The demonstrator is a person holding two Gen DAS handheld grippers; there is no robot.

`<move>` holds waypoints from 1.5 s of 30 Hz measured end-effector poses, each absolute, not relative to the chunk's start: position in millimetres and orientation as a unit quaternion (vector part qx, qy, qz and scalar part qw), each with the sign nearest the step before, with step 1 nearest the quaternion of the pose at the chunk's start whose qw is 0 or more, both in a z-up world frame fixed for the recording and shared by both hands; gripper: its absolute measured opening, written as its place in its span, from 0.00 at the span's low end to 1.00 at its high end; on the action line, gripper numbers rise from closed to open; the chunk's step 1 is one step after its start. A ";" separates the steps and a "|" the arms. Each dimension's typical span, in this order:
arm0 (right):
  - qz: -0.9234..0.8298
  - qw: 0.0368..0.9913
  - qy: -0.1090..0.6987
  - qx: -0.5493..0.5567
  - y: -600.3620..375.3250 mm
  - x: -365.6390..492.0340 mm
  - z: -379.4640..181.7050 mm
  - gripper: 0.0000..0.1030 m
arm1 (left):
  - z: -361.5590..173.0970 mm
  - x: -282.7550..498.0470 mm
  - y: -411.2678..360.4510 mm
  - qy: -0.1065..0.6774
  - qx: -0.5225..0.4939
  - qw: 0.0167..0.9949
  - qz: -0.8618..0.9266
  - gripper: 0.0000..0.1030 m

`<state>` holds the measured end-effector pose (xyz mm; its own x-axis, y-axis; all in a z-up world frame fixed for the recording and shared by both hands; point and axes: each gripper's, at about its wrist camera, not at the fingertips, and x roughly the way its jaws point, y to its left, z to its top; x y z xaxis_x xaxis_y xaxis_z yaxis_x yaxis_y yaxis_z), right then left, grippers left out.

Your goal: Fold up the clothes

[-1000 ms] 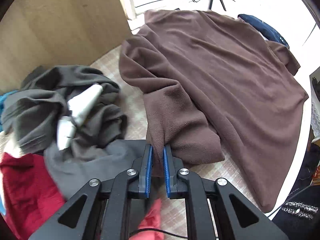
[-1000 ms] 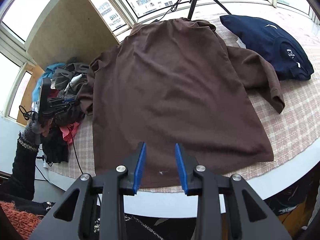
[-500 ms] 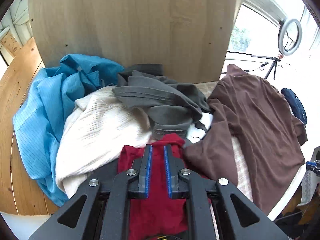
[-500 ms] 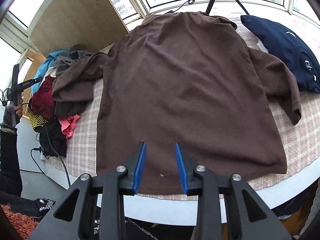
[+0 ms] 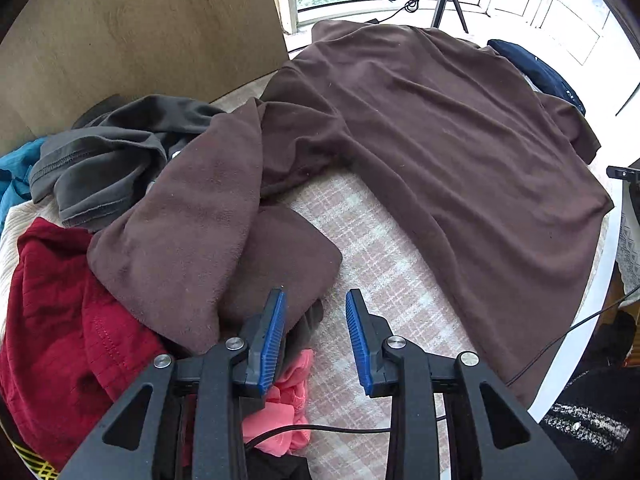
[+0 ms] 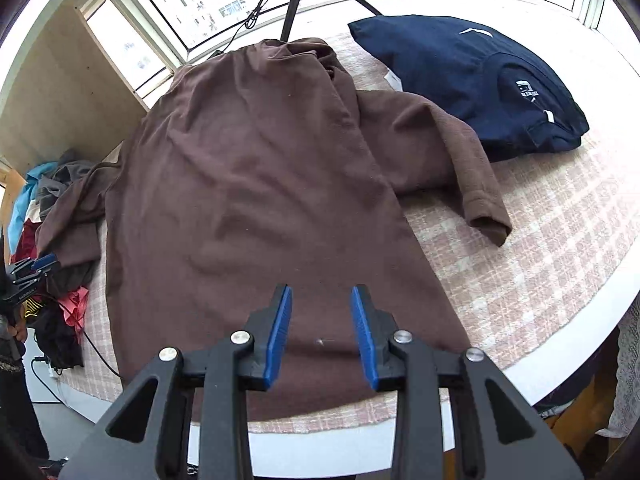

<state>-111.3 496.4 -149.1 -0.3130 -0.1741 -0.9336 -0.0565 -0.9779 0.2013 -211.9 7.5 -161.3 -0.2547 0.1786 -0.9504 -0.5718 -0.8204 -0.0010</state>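
Left gripper [image 5: 316,336] jaws opening, empty, above the brown sweater [image 5: 440,152] sleeve; right gripper [image 6: 322,334] spread over the near hem, ready to pinch.

No text could be read outright. The navy shirt [image 6: 472,80] bore a small white printed emblem [image 6: 526,90] near its collar, its characters too small to make out, and a thin white swoosh-like mark [image 6: 472,31] higher on the cloth, possibly a brand logo. A white tag [image 6: 550,116] showed at the shirt's edge, blank as far as could be seen. The left hand-held gripper [image 6: 30,276], seen from the right wrist, carried a line of small white lettering [image 6: 24,295] on its black body, illegible.
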 end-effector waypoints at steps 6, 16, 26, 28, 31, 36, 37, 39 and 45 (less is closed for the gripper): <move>-0.782 0.031 -0.096 0.616 554.6 -101.7 -183.8 0.33 | -175.7 -141.8 16.7 0.088 -0.608 0.287 0.735 0.37; -0.749 0.128 -0.098 0.643 590.4 -93.5 -206.7 0.33 | -222.9 -54.6 71.3 0.029 -0.672 0.255 0.695 0.41; -0.727 0.197 -0.083 0.652 593.6 -88.5 -223.6 0.34 | -246.3 -35.4 91.5 0.007 -0.684 0.203 0.701 0.27; -0.727 0.207 -0.083 0.649 592.8 -88.7 -224.3 0.34 | -247.0 -34.9 90.1 -0.001 -0.683 0.197 0.703 0.04; -0.727 0.223 -0.083 0.644 591.2 -88.7 -223.9 0.34 | -243.2 -35.3 83.3 -0.028 -0.683 0.192 0.704 0.04; -0.727 0.246 -0.062 0.638 583.6 -84.1 -215.7 0.17 | -211.8 -28.2 76.8 -0.039 -0.659 0.198 0.725 0.04; -0.727 0.253 -0.068 0.635 583.0 -83.7 -213.4 0.07 | -206.0 -27.4 74.4 -0.045 -0.655 0.200 0.728 0.04; -0.724 0.256 -0.079 0.636 583.0 -85.7 -210.3 0.07 | -198.0 -25.9 73.0 -0.045 -0.649 0.200 0.733 0.04; -0.741 0.255 -0.089 0.615 579.9 -75.6 -167.7 0.06 | -166.9 -9.7 74.3 -0.036 -0.633 0.205 0.745 0.03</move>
